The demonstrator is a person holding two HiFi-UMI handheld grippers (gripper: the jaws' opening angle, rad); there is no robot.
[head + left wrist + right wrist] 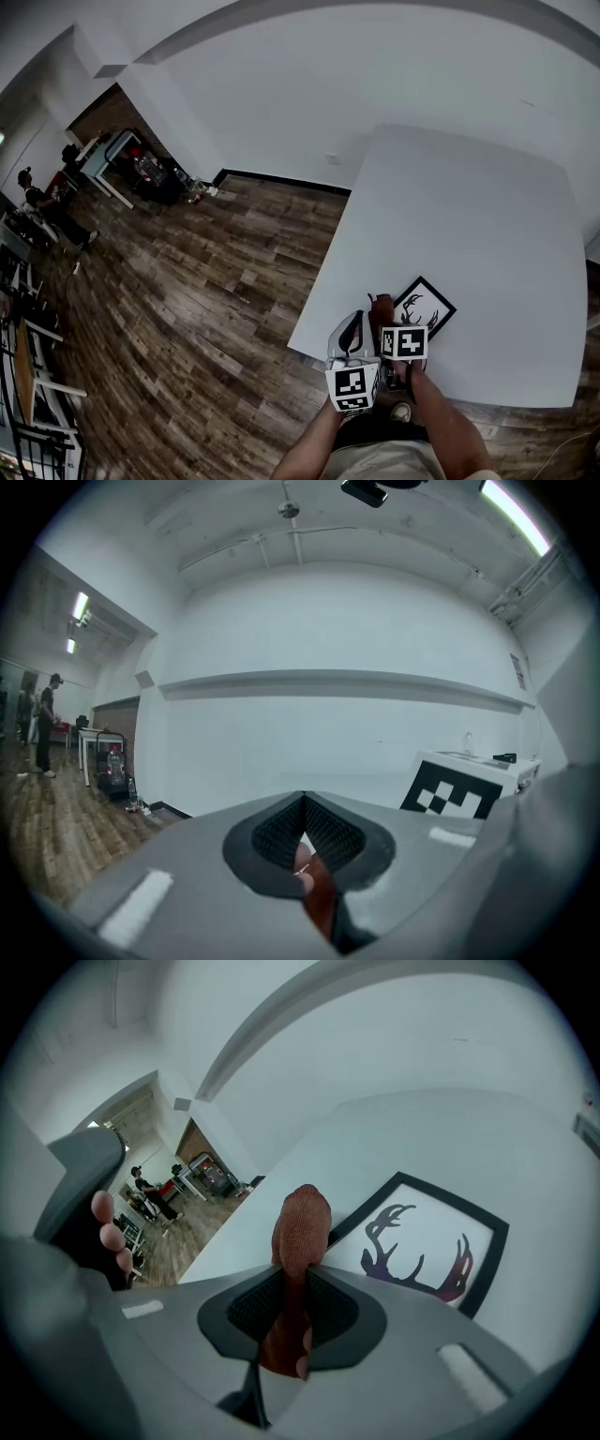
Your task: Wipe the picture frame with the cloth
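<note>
Because both grippers crowd the near edge of the white table [469, 206] in the head view, we lose a good deal there. The marker cube on the right gripper [387, 326] covers the near corner of the picture frame [427, 305], and only a small reddish nub of the cloth [381, 304] shows. The frame lies flat, turned like a diamond with one corner pointing away from us. Its sides look close to equal, so we cannot pick a long axis. The left gripper [352, 330] tilts up just left of the cloth.

In the left gripper view, we see its jaws pressed together at the tips, aimed at the bare wall. A dark reddish sliver [319, 897] sits low in the gap, and we cannot tell what it is. The frame is out of sight.

In the right gripper view, the jaws pinch the cloth [302, 1222], which runs lengthwise along them and pokes out past the tips. Its rounded end overlaps the frame [422, 1241]'s near-left edge, but we cannot tell whether they touch. The printed antlers point toward the far side. Fingers [112, 1237] show at the left, and the rest of that hand is cut off.
</note>
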